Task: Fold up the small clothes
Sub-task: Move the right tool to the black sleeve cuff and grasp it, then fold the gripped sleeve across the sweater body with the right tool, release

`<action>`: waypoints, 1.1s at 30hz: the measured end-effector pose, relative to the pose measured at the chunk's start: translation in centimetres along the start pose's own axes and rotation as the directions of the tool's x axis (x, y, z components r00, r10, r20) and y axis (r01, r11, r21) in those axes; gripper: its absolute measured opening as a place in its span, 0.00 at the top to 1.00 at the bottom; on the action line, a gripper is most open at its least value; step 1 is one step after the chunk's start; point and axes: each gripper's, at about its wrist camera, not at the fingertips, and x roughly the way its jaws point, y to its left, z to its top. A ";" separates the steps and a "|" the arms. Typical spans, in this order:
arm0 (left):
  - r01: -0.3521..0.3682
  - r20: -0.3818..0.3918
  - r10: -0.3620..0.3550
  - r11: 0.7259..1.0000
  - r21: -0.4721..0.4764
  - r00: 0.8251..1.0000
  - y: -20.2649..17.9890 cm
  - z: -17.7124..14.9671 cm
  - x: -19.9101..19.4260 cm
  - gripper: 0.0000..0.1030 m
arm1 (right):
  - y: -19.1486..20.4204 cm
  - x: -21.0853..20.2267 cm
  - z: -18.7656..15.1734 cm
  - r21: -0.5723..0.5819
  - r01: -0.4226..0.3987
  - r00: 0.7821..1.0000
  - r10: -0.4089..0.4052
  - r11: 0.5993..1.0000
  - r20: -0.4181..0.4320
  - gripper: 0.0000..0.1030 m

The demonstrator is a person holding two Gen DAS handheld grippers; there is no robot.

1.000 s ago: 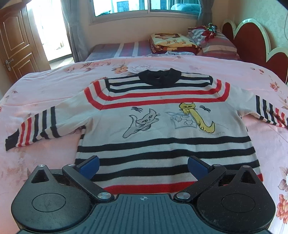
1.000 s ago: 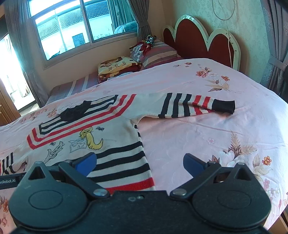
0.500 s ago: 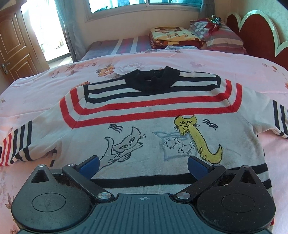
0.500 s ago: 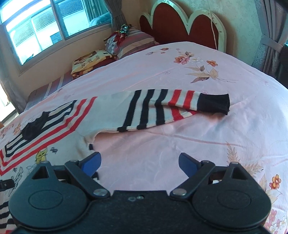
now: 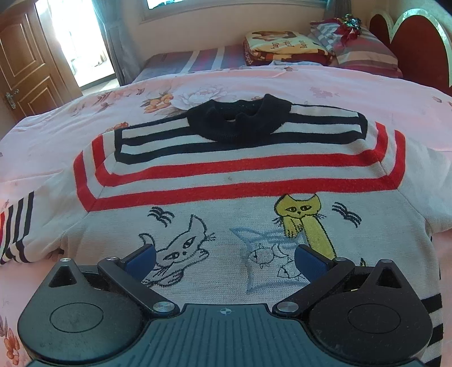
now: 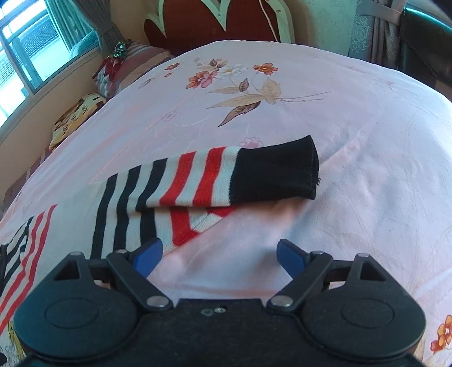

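Note:
A small white sweater (image 5: 231, 186) with red and black stripes, a black collar (image 5: 240, 121) and two embroidered cats lies flat, face up, on the pink floral bedspread (image 5: 56, 141). My left gripper (image 5: 224, 258) hangs open over the chest, above the cat pictures, with nothing between its blue pads. In the right wrist view the sweater's striped sleeve (image 6: 197, 180) stretches to the right and ends in a black cuff (image 6: 276, 169). My right gripper (image 6: 219, 255) sits just below that sleeve over bare bedspread; its jaws are closing a little but stand wide, holding nothing.
Folded blankets (image 5: 285, 46) and a striped pillow (image 5: 364, 50) lie at the far side under the window. A red and white headboard (image 6: 214, 19) stands beyond the bed. A wooden door (image 5: 25, 65) is at the far left. Curtains (image 6: 375, 34) hang at the right.
Both grippers came lower and closer to the sweater. The left moved up from the hem to the chest. The right swung right from the body to the sleeve and cuff, its jaws narrowing slightly.

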 end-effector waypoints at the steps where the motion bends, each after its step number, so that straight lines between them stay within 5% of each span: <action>1: 0.002 0.003 -0.002 1.000 -0.001 1.000 0.1 0.1 0.1 0.00 | -0.3 0.4 0.3 0.019 -0.002 1.000 0.002 1.000 0.003 0.16; 4: 0.009 0.006 -0.009 1.000 -0.007 1.000 0.4 0.4 0.3 0.00 | -0.7 1.5 1.3 0.060 -0.012 0.999 0.010 0.998 0.041 0.16; 6: 0.013 0.004 -0.013 1.000 -0.007 1.000 0.6 0.4 0.4 0.00 | -0.8 2.1 1.9 0.073 -0.015 0.998 0.009 0.997 0.068 0.31; 8: 0.008 0.005 -0.008 1.000 0.007 1.000 0.5 0.3 0.3 0.00 | -1.1 2.6 2.4 0.083 -0.018 0.996 0.010 0.996 0.087 0.63; 9: 0.009 0.006 -0.009 1.000 0.016 1.000 0.5 0.3 0.3 0.00 | -1.2 2.8 2.6 0.092 -0.019 0.996 0.011 0.996 0.092 0.68; 14: 0.071 0.038 -0.072 0.997 0.024 0.997 1.1 0.0 -0.2 0.00 | -0.3 2.8 2.8 0.024 -0.041 0.992 0.038 0.999 0.119 0.83; 19: 0.160 0.029 -0.159 0.987 -0.023 0.987 2.7 0.6 -0.5 0.00 | 4.2 -0.3 2.3 -0.169 -0.125 0.971 0.156 0.978 0.183 0.84; 22: 0.176 0.032 -0.174 0.979 -0.106 0.984 4.6 1.2 -0.4 0.00 | 9.6 -2.4 0.9 -0.340 -0.219 0.944 0.286 0.915 0.163 0.84; 27: 0.174 0.037 -0.170 0.951 -0.255 0.985 8.8 2.0 -0.4 0.00 | 19.6 -4.9 -4.3 -0.530 -0.415 0.869 0.495 0.739 0.010 0.84; 30: 0.194 0.059 -0.185 0.937 -0.290 0.981 10.3 2.0 -0.6 0.00 | 24.3 -4.7 -8.5 -0.579 -0.501 0.832 0.541 0.643 -0.119 0.84; 33: 0.220 0.051 -0.214 0.928 -0.302 0.975 10.6 1.9 0.2 0.00 | 27.4 -3.1 -12.7 -0.609 -0.544 0.821 0.516 0.578 -0.244 0.82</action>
